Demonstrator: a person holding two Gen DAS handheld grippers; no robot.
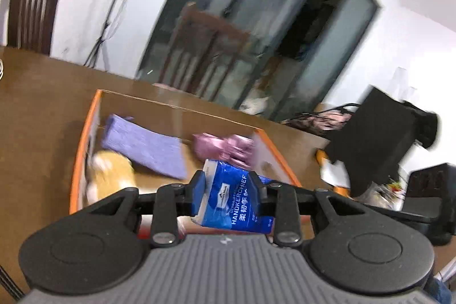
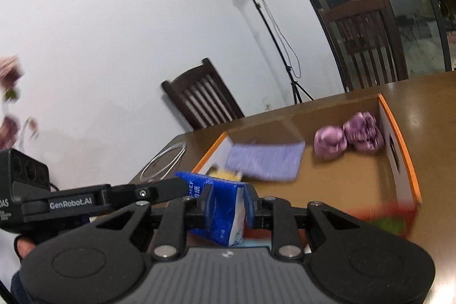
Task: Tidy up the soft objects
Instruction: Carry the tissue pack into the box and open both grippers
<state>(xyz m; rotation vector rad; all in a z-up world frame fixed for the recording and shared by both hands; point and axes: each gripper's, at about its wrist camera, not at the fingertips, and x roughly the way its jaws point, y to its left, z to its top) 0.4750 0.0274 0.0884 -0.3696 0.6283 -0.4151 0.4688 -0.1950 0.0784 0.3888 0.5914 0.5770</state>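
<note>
A blue handkerchief tissue pack (image 1: 236, 200) is gripped between both grippers over the near edge of an orange-rimmed cardboard box (image 1: 85, 138). My left gripper (image 1: 229, 190) is shut on the pack. My right gripper (image 2: 228, 207) is shut on the same pack (image 2: 219, 207). Inside the box lie a folded purple cloth (image 1: 145, 146), a pink satin bundle (image 1: 225, 147) and a yellow soft item (image 1: 111, 170). The right wrist view shows the cloth (image 2: 266, 160), the pink bundle (image 2: 349, 134) and the box's rim (image 2: 399, 138).
The box stands on a brown wooden table (image 1: 34, 104). Dark wooden chairs (image 2: 199, 96) stand around it. A round wire ring (image 2: 164, 160) lies left of the box. A light stand (image 2: 268, 24) is by the wall. Black equipment (image 1: 376, 138) sits to the right.
</note>
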